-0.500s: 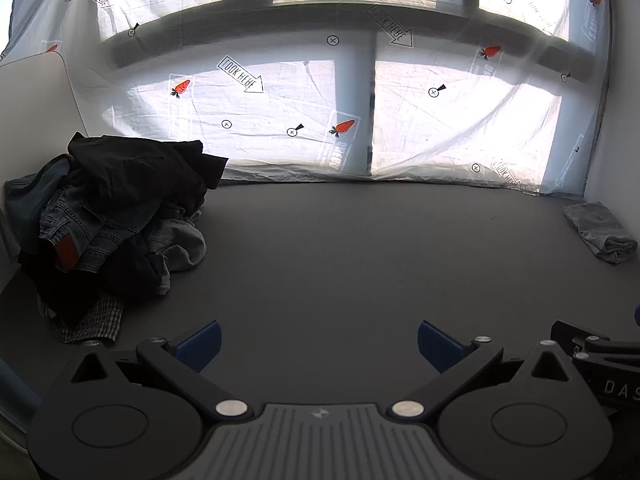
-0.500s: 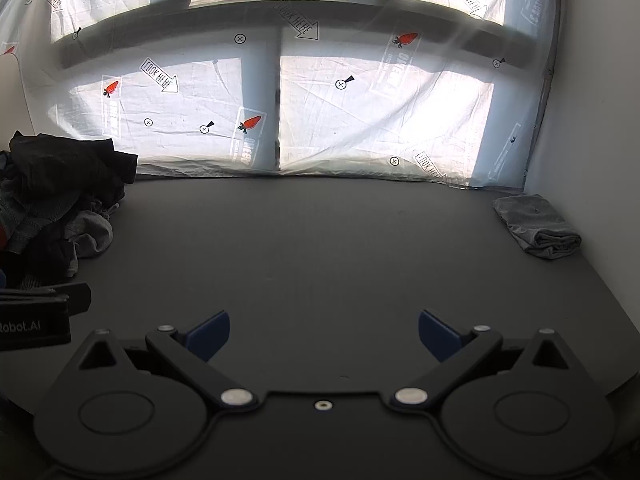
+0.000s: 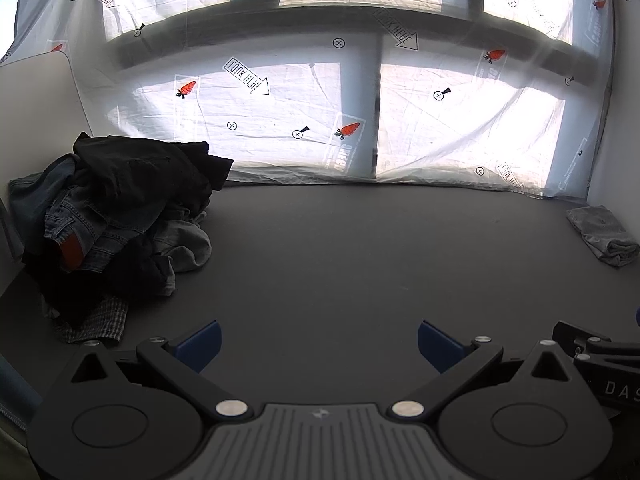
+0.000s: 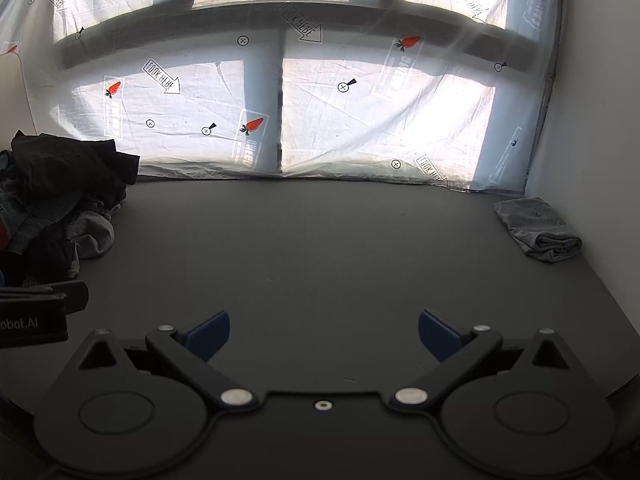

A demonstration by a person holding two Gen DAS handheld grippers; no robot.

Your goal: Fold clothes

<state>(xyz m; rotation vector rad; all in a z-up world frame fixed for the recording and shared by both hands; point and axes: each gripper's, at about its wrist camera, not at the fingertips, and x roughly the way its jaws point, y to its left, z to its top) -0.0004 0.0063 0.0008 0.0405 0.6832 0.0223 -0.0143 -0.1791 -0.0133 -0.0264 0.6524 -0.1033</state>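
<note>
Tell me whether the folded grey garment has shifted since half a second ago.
No. The folded grey garment sits in the same far right corner against the white wall.

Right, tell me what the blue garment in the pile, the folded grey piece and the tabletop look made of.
Blue garment: denim, by its faded blue weave and doubled seam stitching.
Grey piece: soft knit, probably cotton jersey; matte, heathered, rolled limply at the fold.
Tabletop: smooth, matte dark grey sheet, maybe rubber or laminate; the look leaves it open.
</note>
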